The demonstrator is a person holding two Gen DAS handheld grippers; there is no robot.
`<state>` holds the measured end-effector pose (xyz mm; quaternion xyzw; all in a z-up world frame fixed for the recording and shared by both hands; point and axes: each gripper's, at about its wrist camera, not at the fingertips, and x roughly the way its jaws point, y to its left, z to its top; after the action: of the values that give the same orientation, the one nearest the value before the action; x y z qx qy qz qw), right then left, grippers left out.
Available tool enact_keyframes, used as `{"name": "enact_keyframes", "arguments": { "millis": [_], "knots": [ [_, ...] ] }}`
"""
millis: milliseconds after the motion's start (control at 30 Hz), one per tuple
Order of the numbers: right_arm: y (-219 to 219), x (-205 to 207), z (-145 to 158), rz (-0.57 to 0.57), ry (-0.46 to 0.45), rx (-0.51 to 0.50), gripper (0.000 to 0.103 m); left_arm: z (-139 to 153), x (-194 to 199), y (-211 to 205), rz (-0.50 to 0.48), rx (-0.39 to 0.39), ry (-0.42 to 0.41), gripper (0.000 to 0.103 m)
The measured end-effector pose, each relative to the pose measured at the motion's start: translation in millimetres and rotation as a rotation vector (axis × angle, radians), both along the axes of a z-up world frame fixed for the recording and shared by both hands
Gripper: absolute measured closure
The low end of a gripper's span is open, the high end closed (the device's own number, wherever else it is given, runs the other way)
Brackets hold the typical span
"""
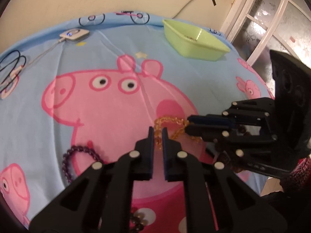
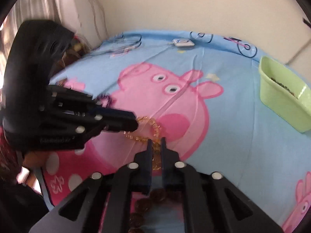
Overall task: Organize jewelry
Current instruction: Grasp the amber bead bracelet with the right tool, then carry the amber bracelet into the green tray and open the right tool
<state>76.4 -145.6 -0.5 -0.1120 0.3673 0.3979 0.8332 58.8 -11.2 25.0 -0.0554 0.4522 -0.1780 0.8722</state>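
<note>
an amber bead necklace [image 1: 171,124] lies in a loose, kinked loop on the pink pig print of the blue cartoon sheet [image 1: 38,120], near the pig's mouth. in the left wrist view its long axis runs roughly left to right, from between the fingers of the left gripper [image 1: 158,131] toward the right gripper [image 1: 187,125], which enters from the right. both tools grip it: the left gripper's jaws stand narrowly apart with a strand of amber beads running between them, and in the right wrist view the right gripper [image 2: 156,141] likewise pinches a strand of the necklace [image 2: 155,128] — the left gripper [image 2: 136,124] meets the loop's far end there.

a purple bead bracelet [image 1: 77,155] lies on the sheet just left of the left gripper. large brown beads [image 2: 147,203] show below the right gripper's fingers.

a light green plastic bin [image 1: 194,44] sits upright at the far edge of the sheet, well apart from the necklace; a small dark beaded item [image 2: 283,88] rests on its floor — what kind cannot be told. a white device with a cable [image 1: 74,34] lies at the far left.
</note>
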Motion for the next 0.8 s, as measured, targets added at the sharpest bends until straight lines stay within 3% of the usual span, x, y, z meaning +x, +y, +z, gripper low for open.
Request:
{"name": "enact_keyframes", "arguments": {
  "millis": [300,500,633,667,733,800],
  "knots": [
    [-43,32,43,-0.084,-0.055,0.175,0.103,46,52,-22,-0.034,-0.042,-0.05,0.096],
    [-93,77,82,-0.204,-0.122,0.274,0.103,93,121,-70,-0.093,-0.059,-0.129,0.096],
    [-124,121,91,-0.292,-0.111,0.331,0.103,99,170,-104,-0.062,-0.046,-0.141,0.096],
    [-132,134,91,-0.325,-0.107,0.34,0.103,97,182,-110,-0.042,-0.041,-0.137,0.095],
    [-149,156,90,-0.417,-0.108,0.36,0.103,88,205,-120,0.007,-0.031,-0.114,0.075],
    [-164,168,88,-0.546,-0.111,0.335,0.103,81,215,-120,0.054,-0.009,-0.089,0.074]
  ]
}}
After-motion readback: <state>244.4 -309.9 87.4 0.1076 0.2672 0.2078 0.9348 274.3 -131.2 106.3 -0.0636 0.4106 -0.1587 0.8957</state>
